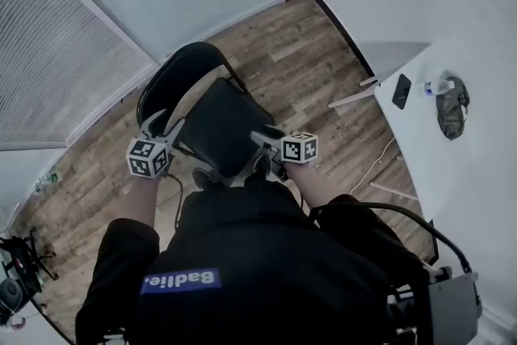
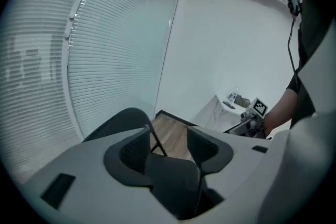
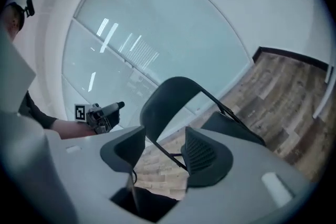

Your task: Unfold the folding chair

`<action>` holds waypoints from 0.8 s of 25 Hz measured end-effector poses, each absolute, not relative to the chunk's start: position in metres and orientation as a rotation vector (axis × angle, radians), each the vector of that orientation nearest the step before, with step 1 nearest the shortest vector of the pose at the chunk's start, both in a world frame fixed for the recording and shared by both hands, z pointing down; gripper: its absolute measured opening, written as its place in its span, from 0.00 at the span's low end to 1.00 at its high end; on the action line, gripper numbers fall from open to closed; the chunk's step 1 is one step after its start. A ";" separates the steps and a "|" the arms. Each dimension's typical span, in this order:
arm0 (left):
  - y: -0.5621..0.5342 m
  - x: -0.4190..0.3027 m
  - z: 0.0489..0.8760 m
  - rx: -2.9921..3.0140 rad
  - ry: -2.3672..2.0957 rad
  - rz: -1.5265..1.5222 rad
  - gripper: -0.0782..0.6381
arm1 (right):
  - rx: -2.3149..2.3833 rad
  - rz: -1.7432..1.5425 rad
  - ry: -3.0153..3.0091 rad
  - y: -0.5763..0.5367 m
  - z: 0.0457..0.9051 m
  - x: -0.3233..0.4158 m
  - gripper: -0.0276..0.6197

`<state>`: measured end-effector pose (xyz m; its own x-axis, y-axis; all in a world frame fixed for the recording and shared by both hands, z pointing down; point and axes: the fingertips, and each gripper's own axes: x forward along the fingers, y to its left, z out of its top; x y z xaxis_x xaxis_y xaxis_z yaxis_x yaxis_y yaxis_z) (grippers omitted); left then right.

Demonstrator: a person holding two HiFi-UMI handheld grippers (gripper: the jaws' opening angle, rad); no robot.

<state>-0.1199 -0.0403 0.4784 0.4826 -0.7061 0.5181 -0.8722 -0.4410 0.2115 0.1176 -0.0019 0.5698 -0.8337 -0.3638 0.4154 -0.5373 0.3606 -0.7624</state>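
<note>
A black folding chair stands on the wood floor in front of me, its seat (image 1: pixel 220 128) lying flat and its curved backrest (image 1: pixel 179 69) on the far side. My left gripper (image 1: pixel 159 125) hovers by the seat's left front corner, my right gripper (image 1: pixel 265 140) by its right front corner. In the left gripper view the jaws (image 2: pixel 168 152) stand open; the backrest (image 2: pixel 113 123) and a thin frame rod show beyond them, and the right gripper (image 2: pixel 252 118) is off to the right. In the right gripper view the jaws (image 3: pixel 164 152) stand open with the backrest (image 3: pixel 168 99) and seat (image 3: pixel 231 128) beyond, untouched.
A white table (image 1: pixel 420 133) stands at the right with a phone (image 1: pixel 401 90) and a dark bundle (image 1: pixel 452 105) on it. A glass wall with blinds (image 1: pixel 48 52) runs along the left. Black gear (image 1: pixel 20 262) sits at the lower left, and a cable trails under the table.
</note>
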 end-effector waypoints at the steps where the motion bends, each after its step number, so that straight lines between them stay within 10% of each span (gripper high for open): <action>1: -0.036 -0.106 0.467 2.299 -1.288 0.450 0.40 | 0.800 1.428 -2.483 -0.008 0.550 0.109 0.39; 11: -0.035 -0.035 0.360 2.423 -1.203 0.192 0.12 | 0.612 0.881 -2.851 -0.039 0.378 0.037 0.06; 20: -0.037 -0.042 0.304 2.442 -1.240 0.082 0.12 | 0.473 0.485 -2.959 -0.039 0.305 -0.014 0.05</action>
<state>-0.0417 -0.0374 0.3040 0.6052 -0.7627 0.2280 -0.7861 -0.5274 0.3224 -0.0141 -0.0395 0.3052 -0.9460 -0.2858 0.1528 -0.3196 0.9007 -0.2942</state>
